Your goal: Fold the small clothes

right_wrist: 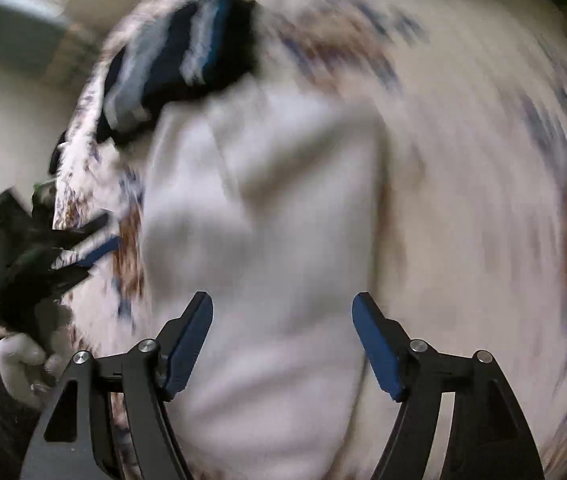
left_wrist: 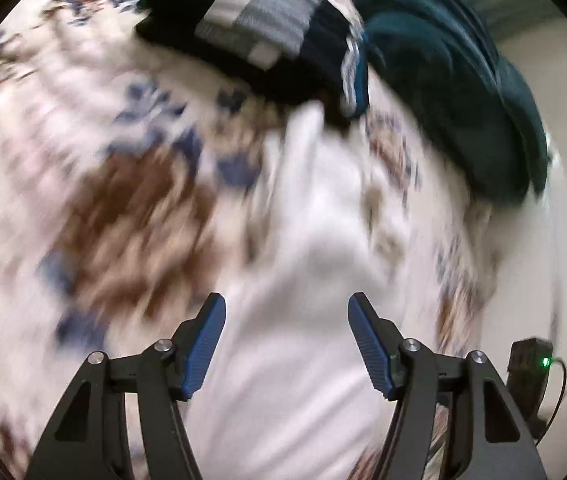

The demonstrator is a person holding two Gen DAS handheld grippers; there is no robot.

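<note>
The right gripper (right_wrist: pixel 282 344) hangs above the white garment (right_wrist: pixel 267 208), its two blue-padded jaws standing wide with nothing pressed between them; the white cloth fills the gap only as background, below the pads. The left gripper (left_wrist: pixel 286 346) is in the same state in its own view: jaws apart, pads bare, white cloth (left_wrist: pixel 315 240) lying beneath and ahead of them. In the right wrist view the left gripper (right_wrist: pixel 95 252) shows as a dark, blurred shape at the near-left edge of the garment, held by a pale-gloved hand (right_wrist: pixel 19 360); how close it comes to the cloth cannot be told through the blur.

Taking the white garment as the landmark: it lies on the flower-patterned bedspread (left_wrist: pixel 95 200), and its long axis runs away from both grippers, from just under the jaws toward the far end. At that far end, touching or just overlapping the garment's tip, sits a folded dark garment with grey and white stripes (left_wrist: pixel 259 32). Beyond that, to the garment's far right in the left wrist view, lies a dark teal cloth (left_wrist: pixel 455 92).

Judging by the layout, the white garment is the piece in hand, rumpled and not yet a neat fold. The right gripper sits squarely over its near end and looks the better placed to take hold; the left would come in from the side edge. The near hem, directly under the jaws, is the likely grasp point, with the fold carried along the long axis.
</note>
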